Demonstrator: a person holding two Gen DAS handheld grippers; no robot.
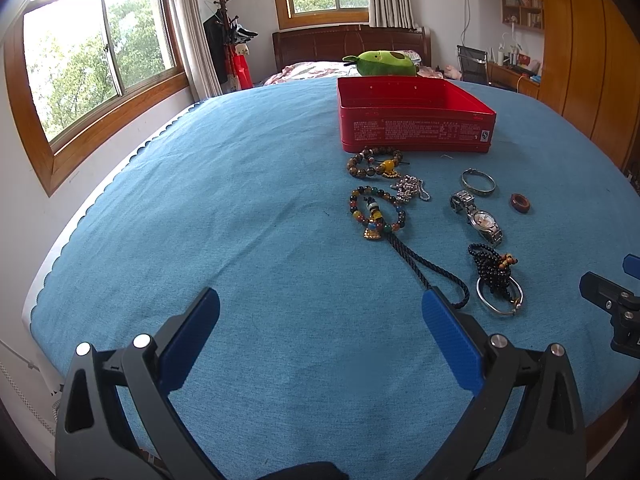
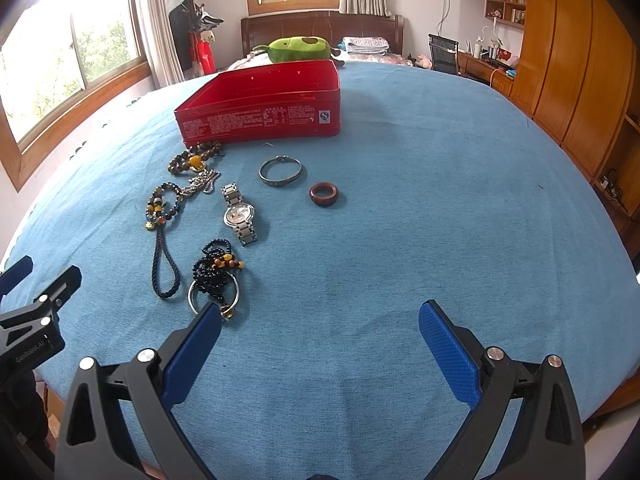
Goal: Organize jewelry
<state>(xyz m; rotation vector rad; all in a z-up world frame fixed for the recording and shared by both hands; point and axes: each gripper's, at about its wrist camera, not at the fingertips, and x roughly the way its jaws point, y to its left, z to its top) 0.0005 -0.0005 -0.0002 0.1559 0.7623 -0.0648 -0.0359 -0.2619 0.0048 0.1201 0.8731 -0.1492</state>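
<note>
An open red tin box (image 1: 414, 130) (image 2: 260, 120) stands on the blue cloth. In front of it lie a brown bead bracelet (image 1: 374, 162) (image 2: 194, 160), a silver chain (image 1: 410, 189), a multicolour bead bracelet with a dark cord (image 1: 376, 212) (image 2: 162, 208), a silver bangle (image 1: 478, 182) (image 2: 280, 171), a steel watch (image 1: 478, 218) (image 2: 239, 216), a red-brown ring (image 1: 520, 203) (image 2: 324, 194), and black beads on a silver ring (image 1: 498, 280) (image 2: 214, 276). My left gripper (image 1: 320, 308) is open and empty, short of the jewelry. My right gripper (image 2: 320, 320) is open and empty, its left finger beside the black beads.
The blue-covered table (image 2: 440, 200) is wide, with edges at left and right. A bed with a green plush toy (image 1: 380, 63) is behind it. Windows are on the left, wooden wardrobes (image 2: 568, 60) on the right. The other gripper shows at each view's edge.
</note>
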